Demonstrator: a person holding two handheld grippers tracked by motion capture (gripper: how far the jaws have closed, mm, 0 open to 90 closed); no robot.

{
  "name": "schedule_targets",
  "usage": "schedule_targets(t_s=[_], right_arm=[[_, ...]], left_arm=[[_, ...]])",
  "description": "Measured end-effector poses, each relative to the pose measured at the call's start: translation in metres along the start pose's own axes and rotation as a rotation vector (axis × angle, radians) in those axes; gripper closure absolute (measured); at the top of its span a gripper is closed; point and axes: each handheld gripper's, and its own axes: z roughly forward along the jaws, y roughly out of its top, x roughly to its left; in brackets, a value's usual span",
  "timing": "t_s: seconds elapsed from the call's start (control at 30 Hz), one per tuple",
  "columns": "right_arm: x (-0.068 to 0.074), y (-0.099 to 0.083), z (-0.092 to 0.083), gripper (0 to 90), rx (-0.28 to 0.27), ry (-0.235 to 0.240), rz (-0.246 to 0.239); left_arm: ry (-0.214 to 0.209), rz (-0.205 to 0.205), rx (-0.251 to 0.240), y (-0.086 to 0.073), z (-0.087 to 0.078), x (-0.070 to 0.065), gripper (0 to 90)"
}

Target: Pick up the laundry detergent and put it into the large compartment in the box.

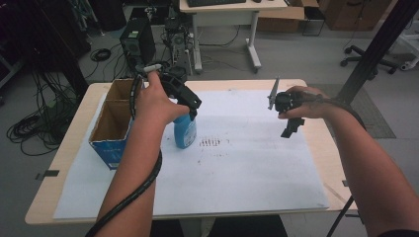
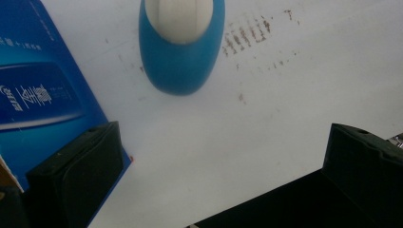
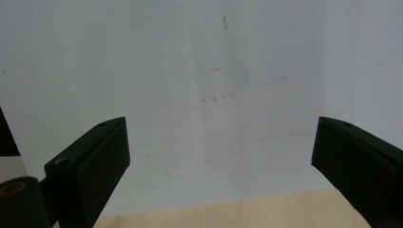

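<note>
Both wide-open, empty: left gripper (image 2: 218, 175) hovers just above the blue bottle (image 2: 181, 47), right gripper (image 3: 218, 161) well apart.

Black computer tower (image 1: 137, 43) and grey desk (image 1: 232, 15) on the floor beyond the table (image 1: 326, 143).

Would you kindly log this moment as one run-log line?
left gripper: open, above blue bottle | right gripper: open, over white sheet | cardboard box: beside bottle

1 blue bottle (image 1: 185, 132), 1 cardboard box (image 1: 111, 129), 1 white sheet (image 1: 247, 168), 2 grippers.
</note>
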Motion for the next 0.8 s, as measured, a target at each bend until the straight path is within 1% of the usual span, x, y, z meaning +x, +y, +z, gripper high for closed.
schedule_targets(t_s=[0.27,0.37,0.47,0.57,0.67,0.8], right_arm=[[0.0,0.001,0.001,5.2,-0.001,-0.002,-0.002],[0.001,0.002,0.001,5.3,-0.001,-0.005,-0.01],[0.0,0.003,0.001,5.3,0.002,-0.005,-0.014],[-0.001,0.004,0.002,5.2,0.001,-0.006,-0.011],[-0.002,0.004,0.003,5.2,0.004,-0.003,-0.008],[-0.003,0.004,0.006,5.3,0.012,0.002,-0.001]], left_arm=[[0.004,0.013,-0.001,0.014,0.005,0.003,0.2],[0.009,0.011,0.008,0.018,0.009,0.005,0.2],[0.006,0.011,0.008,0.021,0.011,0.007,0.2],[0.011,0.009,0.007,0.025,0.014,0.009,0.2],[0.029,0.005,0.006,0.028,0.016,0.011,0.2],[0.024,0.003,0.005,0.031,0.017,0.014,0.2]])
